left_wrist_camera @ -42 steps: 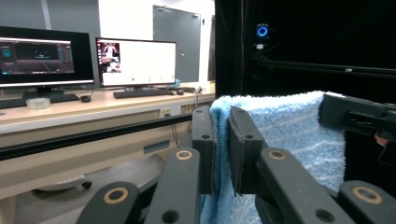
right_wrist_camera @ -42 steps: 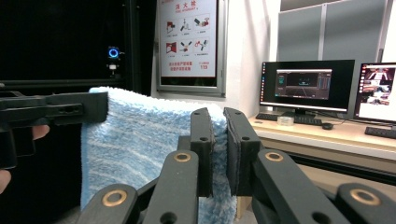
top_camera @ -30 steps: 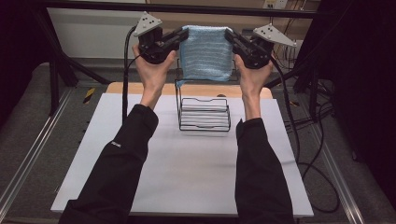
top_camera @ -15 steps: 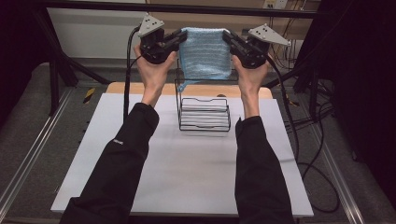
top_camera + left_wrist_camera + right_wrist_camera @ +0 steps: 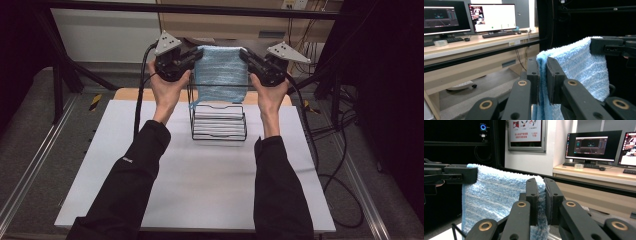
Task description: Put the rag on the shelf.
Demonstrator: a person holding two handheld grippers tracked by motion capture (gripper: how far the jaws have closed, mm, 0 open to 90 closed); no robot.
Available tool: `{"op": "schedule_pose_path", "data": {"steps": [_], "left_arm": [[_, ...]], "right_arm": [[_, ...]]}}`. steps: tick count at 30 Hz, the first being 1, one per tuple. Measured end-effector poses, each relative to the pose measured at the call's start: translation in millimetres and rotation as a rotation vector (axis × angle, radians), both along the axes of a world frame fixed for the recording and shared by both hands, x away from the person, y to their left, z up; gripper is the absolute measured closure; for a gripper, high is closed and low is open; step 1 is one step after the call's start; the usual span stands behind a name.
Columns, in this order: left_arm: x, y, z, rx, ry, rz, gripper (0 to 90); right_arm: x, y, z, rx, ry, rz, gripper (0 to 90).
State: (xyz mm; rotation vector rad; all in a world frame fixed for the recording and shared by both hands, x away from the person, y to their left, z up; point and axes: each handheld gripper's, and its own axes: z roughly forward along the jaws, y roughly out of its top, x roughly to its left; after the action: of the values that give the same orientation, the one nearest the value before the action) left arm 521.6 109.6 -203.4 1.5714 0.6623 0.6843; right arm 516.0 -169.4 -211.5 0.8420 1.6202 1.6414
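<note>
A light blue striped towel [image 5: 220,74] hangs stretched between my two grippers, held up over a black wire rack [image 5: 218,118] on the white table [image 5: 200,180]. My left gripper [image 5: 196,54] is shut on the towel's left top corner; in the left gripper view the towel [image 5: 579,67] sits pinched between the jaws of the left gripper [image 5: 542,75]. My right gripper [image 5: 245,55] is shut on the right top corner, with the right gripper [image 5: 541,197] clamping the towel [image 5: 496,195] in its own view. The towel's lower edge hangs just inside the rack's top.
The rack stands at the table's far middle, with white slats inside. A black frame bar [image 5: 200,9] crosses behind the grippers. Cables [image 5: 320,150] trail off the right side. Desks with monitors [image 5: 591,143] stand beyond.
Both grippers have lifted the towel a little higher and away from me over the rack. The grips have not changed.
</note>
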Motion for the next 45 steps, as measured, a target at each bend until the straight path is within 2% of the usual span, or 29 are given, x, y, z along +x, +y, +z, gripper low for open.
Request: {"op": "schedule_pose_path", "data": {"steps": [5,12,21,25,30,40,43,45], "left_arm": [[-6.8,2.5,-10.5,-0.009,0.006,-0.032,81.7],[-18.5,8.4,-14.3,-0.017,0.024,-0.071,81.6],[-36.3,10.4,-17.8,0.006,0.036,-0.104,81.3],[-43.8,10.9,-22.5,0.008,0.051,-0.125,81.1],[-51.4,9.3,-29.3,-0.006,0.098,-0.120,80.8],[-59.8,7.2,-39.6,0.045,0.140,-0.122,79.6],[-60.7,7.1,-37.3,0.067,0.155,-0.125,78.4],[-62.1,8.9,-31.8,0.062,0.162,-0.124,76.4]], "right_arm": [[-8.6,-2.0,-9.5,0.006,0.016,0.008,83.2],[-22.1,-3.2,-13.6,0.007,0.018,0.034,82.7],[-39.2,-6.4,-17.7,0.000,0.049,0.063,82.3],[-45.9,-9.1,-20.4,-0.009,0.068,0.078,81.9],[-52.8,-10.7,-25.4,-0.015,0.095,0.101,81.7],[-61.3,-13.0,-36.7,-0.066,0.137,0.145,81.3],[-60.9,-13.1,-39.5,-0.077,0.145,0.152,81.3],[-60.9,-13.4,-40.9,-0.087,0.147,0.158,81.4]]}}
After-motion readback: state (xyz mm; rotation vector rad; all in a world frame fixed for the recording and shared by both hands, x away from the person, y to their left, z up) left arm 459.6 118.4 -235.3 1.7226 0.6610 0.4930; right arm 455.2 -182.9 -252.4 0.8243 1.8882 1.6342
